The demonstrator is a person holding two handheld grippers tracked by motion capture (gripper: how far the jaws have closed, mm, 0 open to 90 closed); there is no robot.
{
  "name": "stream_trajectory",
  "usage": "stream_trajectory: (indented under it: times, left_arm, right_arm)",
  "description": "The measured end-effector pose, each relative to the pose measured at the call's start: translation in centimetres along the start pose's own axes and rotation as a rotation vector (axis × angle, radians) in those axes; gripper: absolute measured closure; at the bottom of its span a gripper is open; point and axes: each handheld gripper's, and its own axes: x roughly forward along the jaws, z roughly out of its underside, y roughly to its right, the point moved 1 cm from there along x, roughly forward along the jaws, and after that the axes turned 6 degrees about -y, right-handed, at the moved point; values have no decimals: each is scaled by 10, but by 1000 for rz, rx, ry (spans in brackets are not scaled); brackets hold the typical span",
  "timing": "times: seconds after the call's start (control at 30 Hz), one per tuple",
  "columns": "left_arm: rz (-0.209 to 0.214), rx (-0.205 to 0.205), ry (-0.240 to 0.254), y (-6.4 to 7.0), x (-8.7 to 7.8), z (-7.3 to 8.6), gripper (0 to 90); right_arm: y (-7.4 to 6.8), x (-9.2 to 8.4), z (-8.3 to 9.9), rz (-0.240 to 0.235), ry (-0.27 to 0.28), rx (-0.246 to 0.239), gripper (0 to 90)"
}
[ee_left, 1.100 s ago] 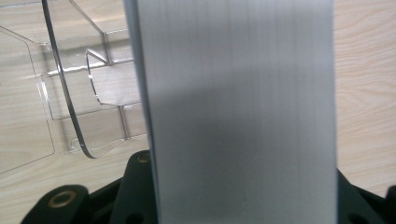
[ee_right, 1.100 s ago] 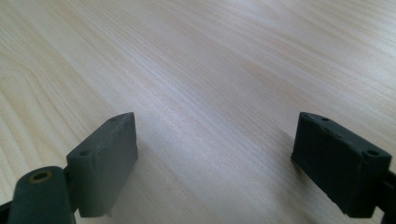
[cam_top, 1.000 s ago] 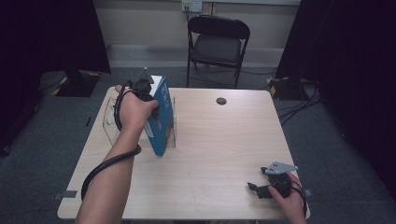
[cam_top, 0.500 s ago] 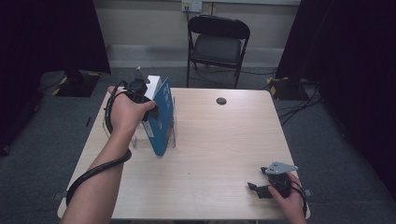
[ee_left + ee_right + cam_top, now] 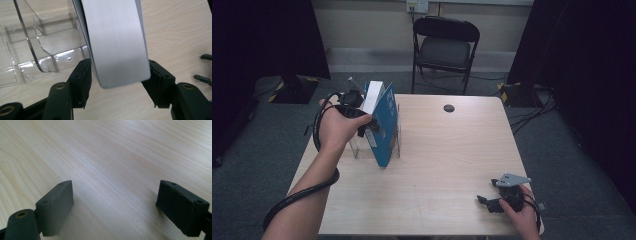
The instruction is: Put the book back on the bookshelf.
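Observation:
A blue book (image 5: 383, 127) with pale page edges (image 5: 117, 40) stands tilted in a clear plastic stand (image 5: 356, 148) at the table's left. My left gripper (image 5: 364, 124) is at the book's upper edge. In the left gripper view its jaws (image 5: 118, 63) lie on either side of the book's corner; they have just been opening, and the pads sit close alongside without squeezing it. The stand (image 5: 37, 50) lies beyond the left jaw. My right gripper (image 5: 486, 202) rests near the table's front right corner. It stands open (image 5: 116, 183) over bare wood with nothing between its pads.
The light wooden table (image 5: 452, 150) carries a small black round disc (image 5: 449, 108) near its far edge. A black folding chair (image 5: 446, 45) stands behind the table. A black cable (image 5: 297, 197) loops along the left forearm. Dark curtains hang on both sides.
The left hand has shifted a little to the left at the book's top edge. The book still stands in the stand. The right hand and its gripper have kept still.

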Motion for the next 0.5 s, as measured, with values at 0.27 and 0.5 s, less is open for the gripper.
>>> stream_trajectory:
  times: [0.27,0.5]
  left_arm:
    - [42,27,12,-5,-1,10,396]
    - [49,69,30,-10,3,21,299]
  right_arm:
    - [0,0,0,1,0,-2,130]
    - [0,0,0,0,0,-1,131]
